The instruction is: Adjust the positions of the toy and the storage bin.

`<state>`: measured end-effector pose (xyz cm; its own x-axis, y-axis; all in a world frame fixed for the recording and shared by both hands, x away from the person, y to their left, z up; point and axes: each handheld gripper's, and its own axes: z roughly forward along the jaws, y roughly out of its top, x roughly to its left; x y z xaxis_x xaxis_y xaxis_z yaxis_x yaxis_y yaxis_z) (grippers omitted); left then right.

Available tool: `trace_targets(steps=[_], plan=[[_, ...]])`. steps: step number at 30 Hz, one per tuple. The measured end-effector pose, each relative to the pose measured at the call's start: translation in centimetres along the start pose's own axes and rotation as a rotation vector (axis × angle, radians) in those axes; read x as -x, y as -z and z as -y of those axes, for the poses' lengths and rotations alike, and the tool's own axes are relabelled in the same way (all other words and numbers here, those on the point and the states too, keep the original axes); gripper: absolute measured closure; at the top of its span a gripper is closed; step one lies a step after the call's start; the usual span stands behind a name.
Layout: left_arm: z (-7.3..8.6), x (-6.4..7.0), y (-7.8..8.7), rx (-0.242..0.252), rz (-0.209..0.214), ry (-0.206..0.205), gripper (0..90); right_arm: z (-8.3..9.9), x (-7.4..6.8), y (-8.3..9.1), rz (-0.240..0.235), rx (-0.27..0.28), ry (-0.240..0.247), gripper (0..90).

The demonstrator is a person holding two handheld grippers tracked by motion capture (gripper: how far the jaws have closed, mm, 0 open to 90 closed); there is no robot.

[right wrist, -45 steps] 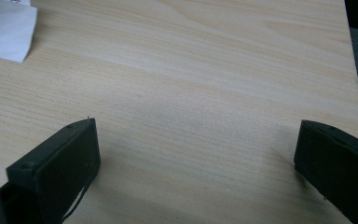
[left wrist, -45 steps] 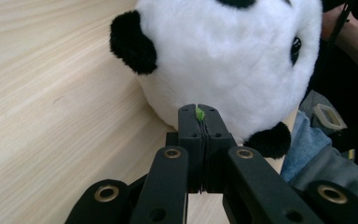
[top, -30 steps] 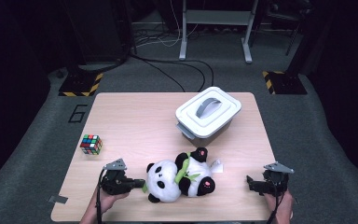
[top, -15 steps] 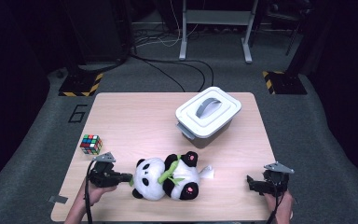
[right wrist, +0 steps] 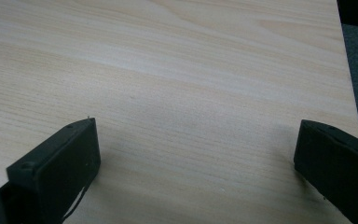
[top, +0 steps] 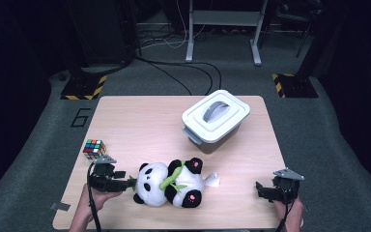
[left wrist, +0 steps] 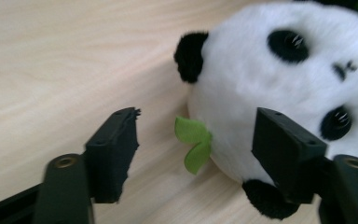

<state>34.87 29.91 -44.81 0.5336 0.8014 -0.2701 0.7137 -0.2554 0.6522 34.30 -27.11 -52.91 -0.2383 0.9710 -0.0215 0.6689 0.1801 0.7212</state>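
Left tongs [left wrist: 196, 135] gape wide around the panda's [left wrist: 279, 88] green leaf [left wrist: 193, 142]; right tongs [right wrist: 196, 163], at three o'clock, gape empty.

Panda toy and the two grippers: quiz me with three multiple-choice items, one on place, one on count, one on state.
1. Where does the puzzle cube sit?
A. near the table's left edge
B. on the white box
C. beside the right gripper

2. How many handles are on the box lid?
A. none
B. one
C. three

3. What is the left gripper doing?
A. shut on the cube
B. open by the panda's head
C. lifting the box

Answers: 1 A, the cube lies at the left of the table. 2 B, one grey handle tops the box. 3 B, the left gripper fingers stand apart at the panda.
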Motion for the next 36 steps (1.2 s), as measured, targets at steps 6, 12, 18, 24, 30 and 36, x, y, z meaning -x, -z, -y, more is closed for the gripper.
trace_targets(steps=[6, 12, 18, 24, 30, 36], plan=[[-1.2, 2.2, 1.6, 0.074, -0.036, 0.005, 18.7, 0.0, 0.1, -0.1, -0.009, -0.003, -0.005, 0.0], [-3.0, 6.0, 1.6, 0.132, 0.007, -0.072, 16.0, 0.0, 0.1, -0.1, -0.011, -0.004, -0.011, 0.0], [-3.8, 8.8, -0.6, 0.104, 0.032, -0.131, 15.2, 0.0, 0.1, -0.1, -0.012, -0.005, -0.013, 0.0], [-3.9, 11.8, -2.4, 0.088, 0.04, -0.198, 18.4, 0.0, 0.2, -0.1, -0.013, -0.006, -0.013, 0.0], [-4.1, 13.4, -4.3, 0.042, 0.001, -0.261, 38.9, 0.0, 0.2, -0.1, -0.012, -0.006, -0.013, 0.0], [-2.9, 13.2, -5.6, 0.031, -0.004, -0.289, 59.3, 0.0, 0.2, -0.1, -0.014, -0.005, -0.012, 0.0]])
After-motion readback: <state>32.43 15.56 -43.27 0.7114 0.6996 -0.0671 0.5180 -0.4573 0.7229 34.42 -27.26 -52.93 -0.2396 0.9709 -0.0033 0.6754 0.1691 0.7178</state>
